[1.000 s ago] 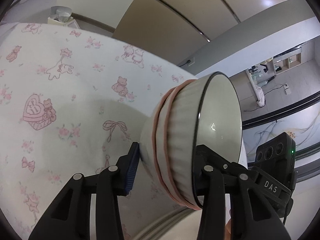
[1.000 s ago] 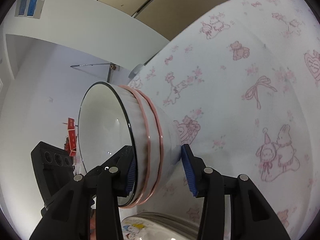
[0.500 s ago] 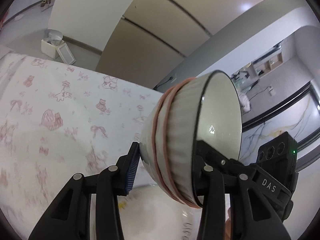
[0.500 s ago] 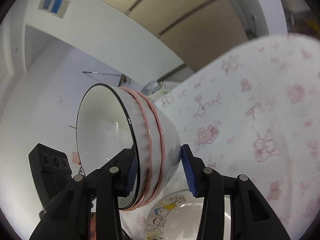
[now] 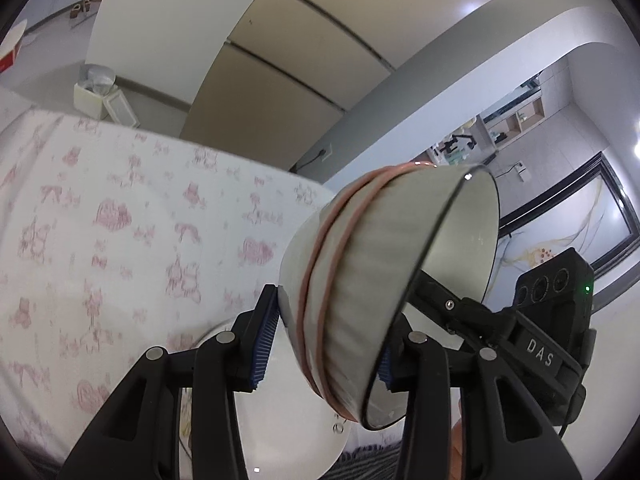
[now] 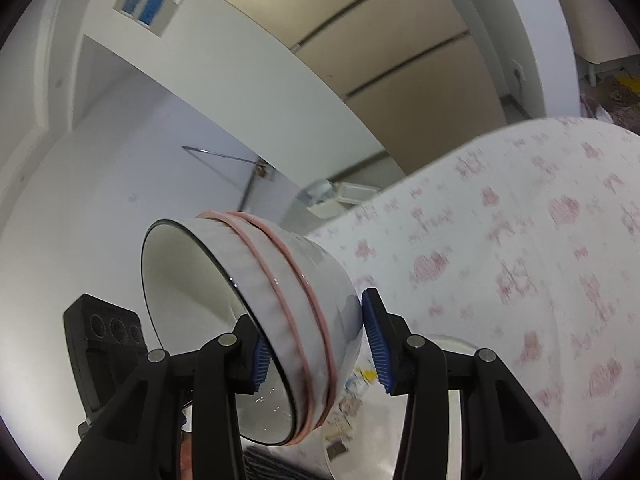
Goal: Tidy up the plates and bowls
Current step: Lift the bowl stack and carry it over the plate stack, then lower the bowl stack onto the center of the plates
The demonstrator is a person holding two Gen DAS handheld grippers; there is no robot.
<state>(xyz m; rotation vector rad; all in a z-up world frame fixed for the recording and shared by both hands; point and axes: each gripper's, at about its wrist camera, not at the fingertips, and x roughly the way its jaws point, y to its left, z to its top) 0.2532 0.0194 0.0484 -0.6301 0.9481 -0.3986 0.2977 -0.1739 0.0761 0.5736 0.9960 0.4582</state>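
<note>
Tablecloth (image 5: 120,216): white fabric printed with pink hearts, bows and bears; it fills the left half of the left wrist view and the right half of the right wrist view (image 6: 520,248).

Left gripper (image 5: 324,336): black two-finger tool with blue ribbed pads (image 5: 264,344); the jaws are closed partway onto a bowl, one finger outside the wall and the other inside the rim.

Left bowl (image 5: 360,280): white ribbed ceramic with two pink bands around the outside and a thin dark rim; held on its side, tilted, mouth facing right, lifted clear of the tablecloth.

Plate (image 5: 280,408): white, lying on the tablecloth directly under the left bowl, seen between the left fingers; some printed colour shows at its left edge, too small to read.

Sensor box (image 5: 556,280): black housing with three round lenses and a green light, to the right of the left bowl; it belongs to the other tool.

Right gripper (image 6: 316,356): same black build, blue pads (image 6: 376,348); closed partway on a second bowl, left finger inside the rim, right pad against the base.

Right bowl (image 6: 280,308): matching white ribbed bowl with two pink bands, on its side, mouth facing left, held above the table.

Plate in the right wrist view (image 6: 452,400): below the right bowl, with a colourful cartoon print near its edge.

Bin (image 5: 96,92): pale container on the floor beyond the table.
</note>
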